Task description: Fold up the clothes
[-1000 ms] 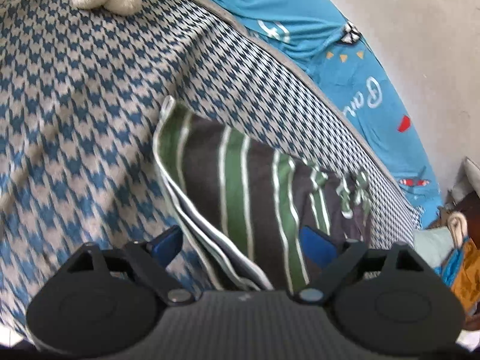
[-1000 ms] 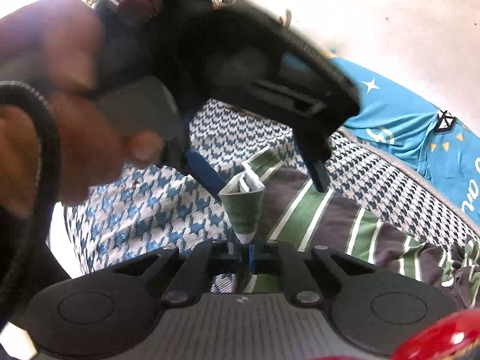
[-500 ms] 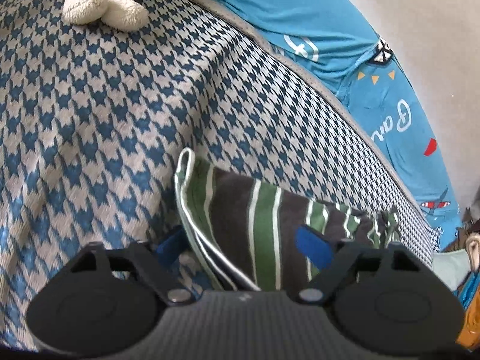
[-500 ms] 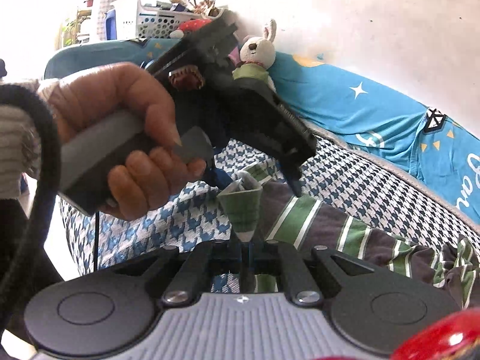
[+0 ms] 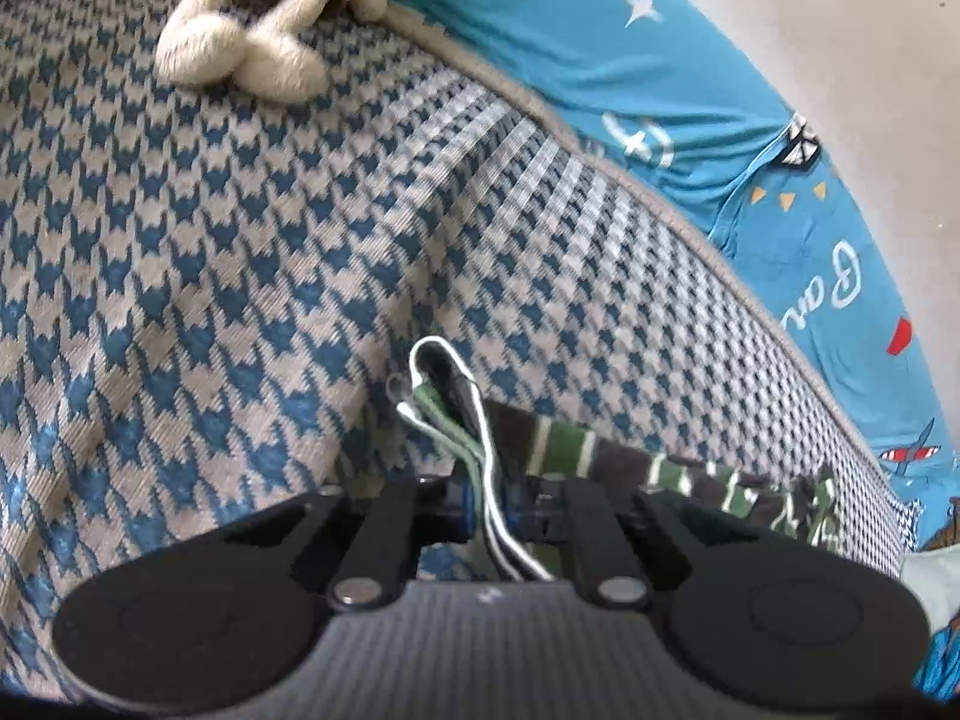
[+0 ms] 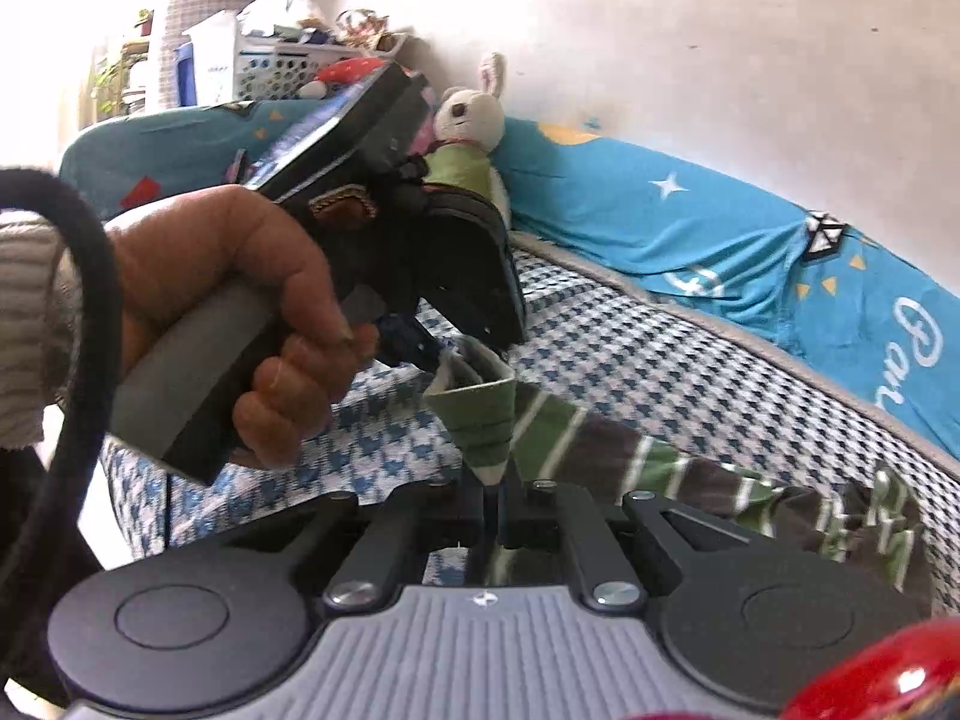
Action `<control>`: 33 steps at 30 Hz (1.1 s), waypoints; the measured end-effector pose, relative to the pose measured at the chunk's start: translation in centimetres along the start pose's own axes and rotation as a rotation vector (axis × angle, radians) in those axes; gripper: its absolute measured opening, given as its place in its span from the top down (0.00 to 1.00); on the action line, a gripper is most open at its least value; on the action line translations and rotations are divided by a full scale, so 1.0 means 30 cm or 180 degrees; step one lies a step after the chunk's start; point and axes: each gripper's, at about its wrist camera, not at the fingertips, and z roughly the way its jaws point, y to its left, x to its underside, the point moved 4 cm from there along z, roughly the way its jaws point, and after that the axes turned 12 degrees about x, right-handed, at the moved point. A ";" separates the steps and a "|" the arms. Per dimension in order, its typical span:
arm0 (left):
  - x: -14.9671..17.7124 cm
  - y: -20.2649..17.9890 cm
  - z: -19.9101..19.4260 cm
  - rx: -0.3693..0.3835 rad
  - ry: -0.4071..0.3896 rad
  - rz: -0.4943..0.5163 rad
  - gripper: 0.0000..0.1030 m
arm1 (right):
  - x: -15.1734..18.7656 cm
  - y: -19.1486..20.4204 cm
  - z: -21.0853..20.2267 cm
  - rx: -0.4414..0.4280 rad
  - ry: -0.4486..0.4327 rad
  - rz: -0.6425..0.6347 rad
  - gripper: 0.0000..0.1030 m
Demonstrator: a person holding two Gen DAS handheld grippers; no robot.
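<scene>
Pinching striped garment edge, left gripper and right gripper both clamped; thin bites risk slipping, spoiling fold

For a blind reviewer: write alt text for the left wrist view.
The left gripper is shut on the white-trimmed edge of a green and brown striped garment, which lies on a blue houndstooth bed cover. A cream plush rabbit sits at the far edge.
</scene>
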 end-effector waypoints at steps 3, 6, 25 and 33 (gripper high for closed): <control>0.004 -0.068 -0.008 0.0025 -0.0116 0.0129 0.93 | -0.003 -0.050 -0.028 0.0124 -0.0031 0.0049 0.94; 0.013 -0.150 -0.011 0.0138 -0.0218 0.0288 0.93 | 0.003 -0.112 -0.058 0.0286 -0.0074 0.0109 0.94; 0.157 -0.849 0.201 0.0784 -0.0141 0.1326 0.93 | 0.154 -0.528 -0.197 0.1308 0.0055 0.0587 0.94; 0.184 -0.911 0.287 0.0899 0.0000 0.1390 0.73 | 0.248 -0.648 -0.109 0.1465 0.0779 0.1247 0.85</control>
